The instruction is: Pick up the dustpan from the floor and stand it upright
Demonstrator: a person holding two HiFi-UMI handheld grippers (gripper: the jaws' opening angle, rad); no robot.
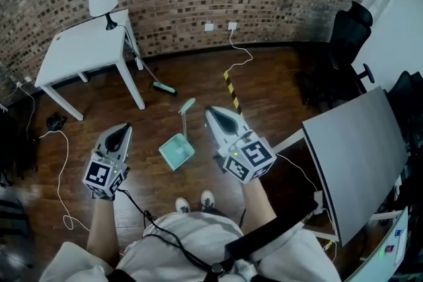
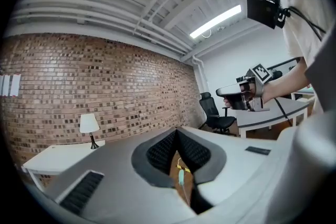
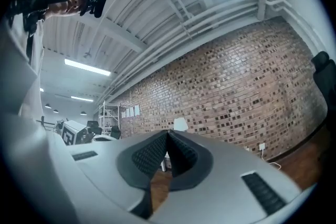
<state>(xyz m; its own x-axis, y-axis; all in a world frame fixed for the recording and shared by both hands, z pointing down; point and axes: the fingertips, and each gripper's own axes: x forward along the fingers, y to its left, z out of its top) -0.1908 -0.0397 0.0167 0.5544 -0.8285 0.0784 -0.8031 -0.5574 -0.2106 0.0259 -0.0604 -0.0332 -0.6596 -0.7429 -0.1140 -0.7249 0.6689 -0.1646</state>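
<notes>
1. Dustpan sat on the floor, just ahead of the person's shoes.
2. Left tongs were closed, empty.
3. Right tongs were closed, empty.

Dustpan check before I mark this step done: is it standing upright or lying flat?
Upright, it seems: the dustpan stands with its handle rising unsupported; left gripper and right gripper are clear of it.

We see the mint-green dustpan standing untouched, its square pan on the wooden floor and its long handle upright, well away from the floor's wall-side edge.
</notes>
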